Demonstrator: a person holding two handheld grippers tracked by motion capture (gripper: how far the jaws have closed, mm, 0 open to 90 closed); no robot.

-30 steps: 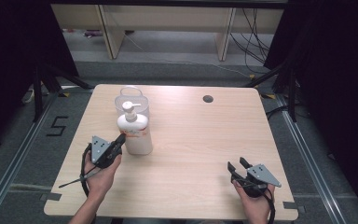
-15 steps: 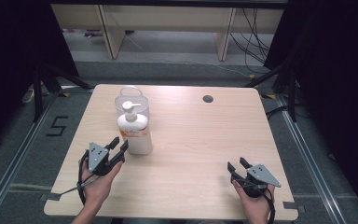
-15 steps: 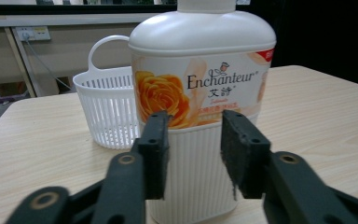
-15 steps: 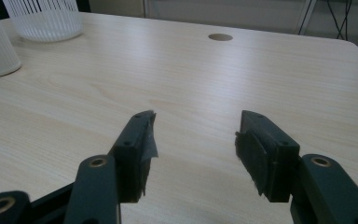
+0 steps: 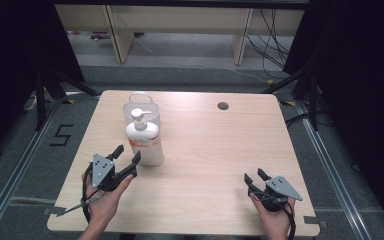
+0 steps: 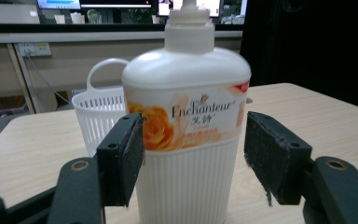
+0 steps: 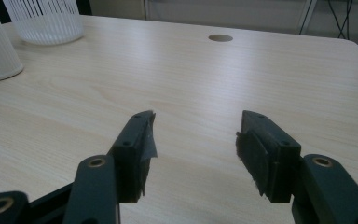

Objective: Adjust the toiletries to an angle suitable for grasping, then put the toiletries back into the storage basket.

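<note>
A dark room surrounds the work area, with black stands at both sides, a pale wooden shelf frame (image 5: pixel 180 30) at the back and loose cables (image 5: pixel 275 35) trailing across the grey floor behind it. On the floor to the left, black tape forms the numeral 5 (image 5: pixel 63 135).

The table (image 5: pixel 205 165) is light wood with rounded corners, and a round cable hole (image 5: pixel 223 106) sits near its far edge, right of centre. Most of the top is bare.

A white slatted basket (image 5: pixel 141 106) with a loop handle stands at the far left of the table. Directly in front of it, and seemingly touching it though the high view is too coarse to be sure, stands the lotion bottle (image 5: pixel 144 140), upright, white, with a pump head and an orange flower label. In the left gripper view the bottle (image 6: pixel 186 135) hides much of the basket (image 6: pixel 98 116) behind it.

The left gripper (image 5: pixel 128 161) sits just in front of the bottle at the near left. Its jaws have just been opening and now stand wide apart; the bottle's ribbed lower body lies in line with the gap, beyond the pads, which do not press on it.

The right gripper (image 5: pixel 255 178) rests at the near right corner, well apart from the bottle, jaws spread over bare wood (image 7: pixel 191 84) with nothing between them.
</note>
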